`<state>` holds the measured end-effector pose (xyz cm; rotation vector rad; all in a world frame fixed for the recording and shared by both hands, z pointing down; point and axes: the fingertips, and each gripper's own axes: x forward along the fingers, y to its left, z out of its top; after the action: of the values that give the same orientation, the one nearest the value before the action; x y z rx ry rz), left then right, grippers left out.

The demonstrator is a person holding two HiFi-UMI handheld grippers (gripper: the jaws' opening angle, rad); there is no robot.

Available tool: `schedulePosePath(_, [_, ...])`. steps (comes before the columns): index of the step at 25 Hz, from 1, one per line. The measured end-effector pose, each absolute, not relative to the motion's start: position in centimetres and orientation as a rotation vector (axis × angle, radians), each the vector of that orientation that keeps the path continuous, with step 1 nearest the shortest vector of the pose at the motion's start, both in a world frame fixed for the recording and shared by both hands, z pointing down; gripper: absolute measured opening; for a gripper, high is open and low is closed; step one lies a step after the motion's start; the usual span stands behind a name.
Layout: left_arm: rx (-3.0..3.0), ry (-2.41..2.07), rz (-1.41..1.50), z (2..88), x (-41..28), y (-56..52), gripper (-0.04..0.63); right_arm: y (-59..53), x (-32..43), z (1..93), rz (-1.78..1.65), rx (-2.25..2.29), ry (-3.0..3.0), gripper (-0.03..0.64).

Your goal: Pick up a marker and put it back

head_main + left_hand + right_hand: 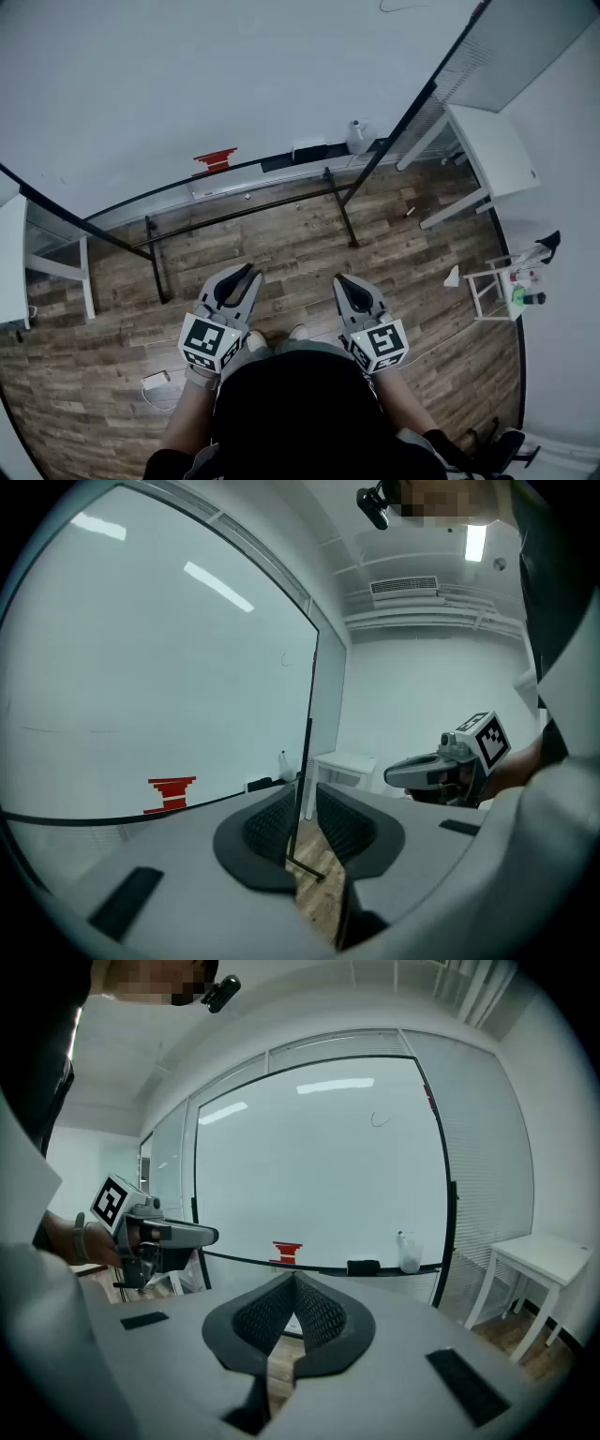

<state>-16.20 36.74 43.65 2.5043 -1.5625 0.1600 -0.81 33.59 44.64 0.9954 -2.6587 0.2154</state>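
Left tool [249, 273] narrowly apart, right tool [340, 279] closed, both empty; whiteboard [234, 75] ahead, white table [497, 150] beside.

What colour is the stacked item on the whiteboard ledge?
Stacked item: red, clearest in left gripper view.

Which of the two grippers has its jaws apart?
The left gripper: a gap shows between its jaws, with nothing in it. The right gripper has jaws that meet at the tips.
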Motion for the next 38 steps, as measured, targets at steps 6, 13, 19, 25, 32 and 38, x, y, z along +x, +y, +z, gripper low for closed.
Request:
schedulePosePath(6, [2.473,-1.549,0.181,43.9,-12.2,34.7,0.086,31.7,3.2,44.4,0.237,1.019,-2.668,0.028])
schedulePosePath(13, [2.486,-1.521,0.244,44.0,-6.8,31.9,0.083,29.0,8.0,44.3,0.325,1.056,-2.740,0.028])
schedulePosePath(19, [2.464,-1.518,0.271,44.9,-4.9,29.1,0.069,26.1,10.6,45.3,0.365,1.100,-2.724,0.028])
schedulePosePath(25, [2.476,-1.482,0.262,46.1,-5.5,23.5,0.067,21.1,10.1,46.6,0.387,1.137,-2.697,0.028])
schedulePosePath(32, [2.565,-1.343,0.286,47.3,-7.2,13.6,0.067,12.6,7.8,46.7,0.368,1.248,-2.618,0.028])
schedulePosePath(38, [2.654,-1.166,0.321,48.1,-7.7,6.8,0.067,6.6,6.6,46.1,0.361,1.398,-2.545,0.028])
